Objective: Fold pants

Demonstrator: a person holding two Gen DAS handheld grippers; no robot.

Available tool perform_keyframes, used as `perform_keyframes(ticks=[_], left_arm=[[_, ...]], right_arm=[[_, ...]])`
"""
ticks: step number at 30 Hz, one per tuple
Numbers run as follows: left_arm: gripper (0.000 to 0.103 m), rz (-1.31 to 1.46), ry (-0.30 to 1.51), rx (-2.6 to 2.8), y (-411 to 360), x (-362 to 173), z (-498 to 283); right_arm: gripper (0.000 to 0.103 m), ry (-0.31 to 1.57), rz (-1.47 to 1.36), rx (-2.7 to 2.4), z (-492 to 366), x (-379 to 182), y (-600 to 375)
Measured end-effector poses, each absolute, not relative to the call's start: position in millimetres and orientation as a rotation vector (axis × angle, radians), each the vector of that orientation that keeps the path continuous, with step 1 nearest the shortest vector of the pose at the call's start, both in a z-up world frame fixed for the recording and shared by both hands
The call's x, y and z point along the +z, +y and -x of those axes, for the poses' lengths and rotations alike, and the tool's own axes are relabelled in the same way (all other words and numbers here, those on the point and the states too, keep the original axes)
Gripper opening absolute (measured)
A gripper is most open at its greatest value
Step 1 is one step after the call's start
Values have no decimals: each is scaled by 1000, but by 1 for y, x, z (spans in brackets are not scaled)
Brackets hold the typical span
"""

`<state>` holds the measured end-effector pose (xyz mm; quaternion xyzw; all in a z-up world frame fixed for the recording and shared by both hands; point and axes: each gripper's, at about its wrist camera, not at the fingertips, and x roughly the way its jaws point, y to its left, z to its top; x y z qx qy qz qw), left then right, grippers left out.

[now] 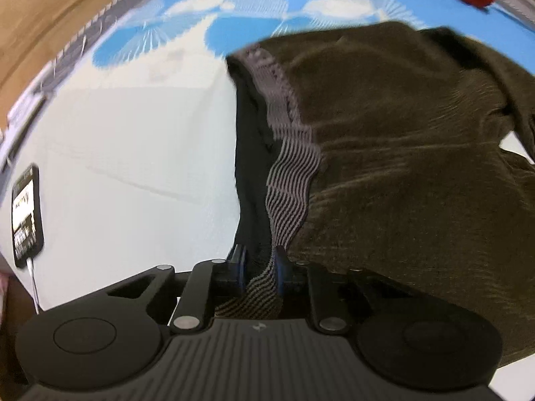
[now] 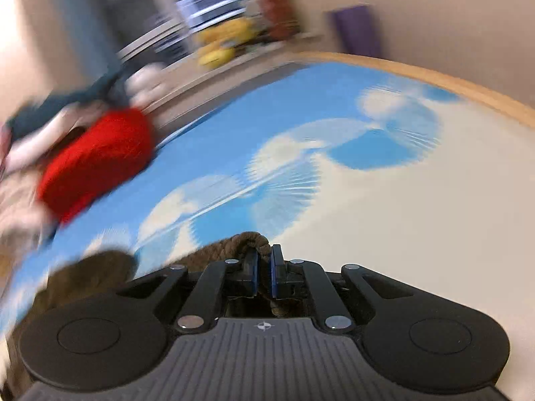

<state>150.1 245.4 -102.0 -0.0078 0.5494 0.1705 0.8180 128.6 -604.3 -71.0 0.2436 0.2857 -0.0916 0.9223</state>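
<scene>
Pants [image 1: 401, 167], dark brown, lying spread on bed [image 1: 133, 133] with blue-and-white cloud sheet, filling right half of left wrist view. Waistband [image 1: 287, 167], grey with wavy stripes, running down from pants' upper left edge into left gripper [image 1: 260, 260]. Left fingers [image 1: 239, 260] clamping on waistband, striped cloth bunching between blue pads and trailing back toward gripper body. Right gripper [image 2: 264, 264] pinching a bunched fold of same brown cloth [image 2: 247, 240], fingers nearly together with fabric squeezed between them; more brown cloth hanging below and left of gripper body, blurred. Phone [image 1: 26, 210] with lit screen and white cable resting at far left edge of bed. Red garment [image 2: 97, 163] sitting at bed's edge, blurred, with pale and teal cloth heaped just beside it. Wooden bed frame [image 2: 434, 77] curving along far side of sheet. Yellow blurred objects [image 2: 224, 43] showing on shelf beyond bed, too smeared for telling apart.
</scene>
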Motion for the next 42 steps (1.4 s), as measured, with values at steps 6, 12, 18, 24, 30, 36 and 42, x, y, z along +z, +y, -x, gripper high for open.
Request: perform_keyframes(ticks=[6, 12, 18, 24, 30, 36, 42], left_arm=[[17, -93, 1178, 301, 237, -98, -142], [24, -135, 1273, 325, 239, -108, -147], [42, -75, 1272, 313, 244, -103, -150], [42, -99, 1290, 297, 237, -106, -149], [42, -113, 1294, 300, 232, -107, -149], [42, -112, 1291, 296, 232, -106, -149], [45, -99, 1286, 287, 232, -104, -149]], right_arm=[[7, 819, -709, -564, -93, -114, -665], [10, 1006, -808, -701, -84, -144, -673], [46, 828, -541, -532, -89, -89, -640], [49, 1225, -713, -249, -101, -140, -609], [44, 1299, -724, -281, -109, -156, -604], [7, 1097, -855, -334, -97, -134, -625], [42, 385, -910, -459, -71, -57, -666]])
